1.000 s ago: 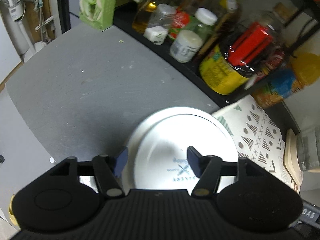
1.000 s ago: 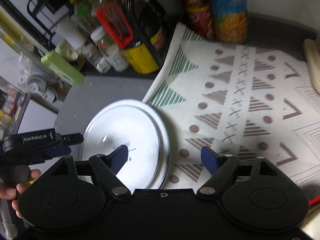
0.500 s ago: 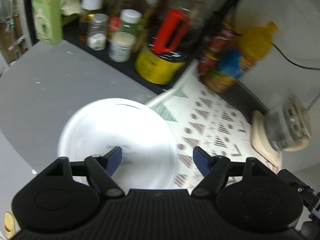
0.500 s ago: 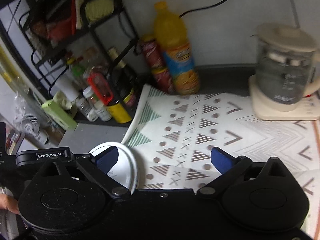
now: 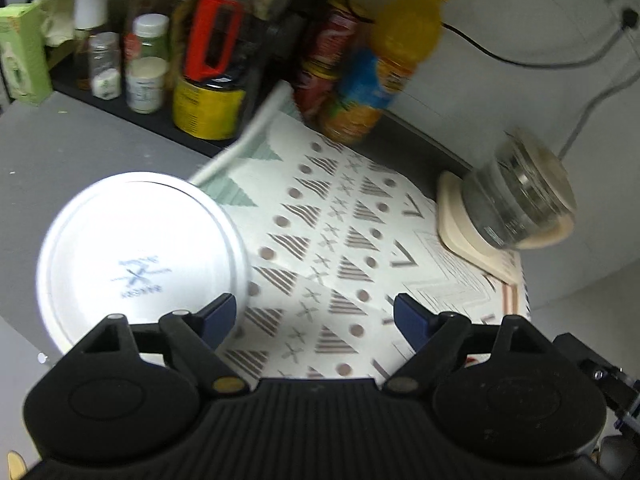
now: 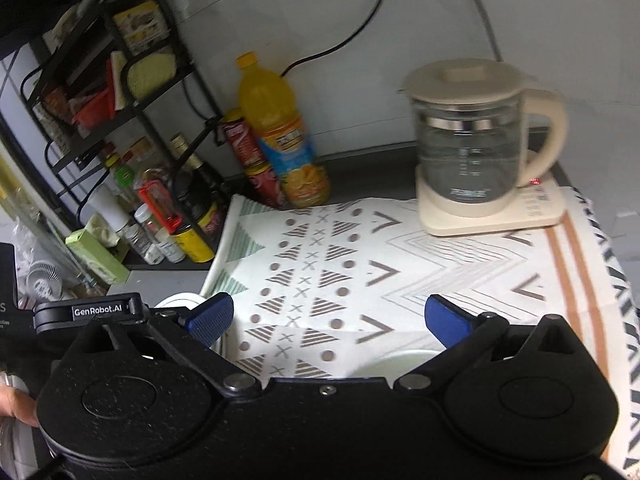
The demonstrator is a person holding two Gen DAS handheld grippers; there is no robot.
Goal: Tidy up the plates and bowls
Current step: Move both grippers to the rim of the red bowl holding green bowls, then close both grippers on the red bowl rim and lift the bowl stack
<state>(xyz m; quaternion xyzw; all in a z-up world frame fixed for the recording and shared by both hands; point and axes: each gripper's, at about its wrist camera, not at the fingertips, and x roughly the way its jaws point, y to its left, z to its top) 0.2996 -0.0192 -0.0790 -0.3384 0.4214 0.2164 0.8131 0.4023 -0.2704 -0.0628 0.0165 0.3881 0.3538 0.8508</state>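
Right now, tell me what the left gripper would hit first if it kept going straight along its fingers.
Most likely the patterned mat. The left gripper is open with nothing between its fingers and points down at bare mat. The plate sits off to its left, the kettle further right. Depth is unclear.

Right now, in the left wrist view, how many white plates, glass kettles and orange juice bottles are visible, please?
White plate: 1
Glass kettle: 1
Orange juice bottle: 1
Total: 3
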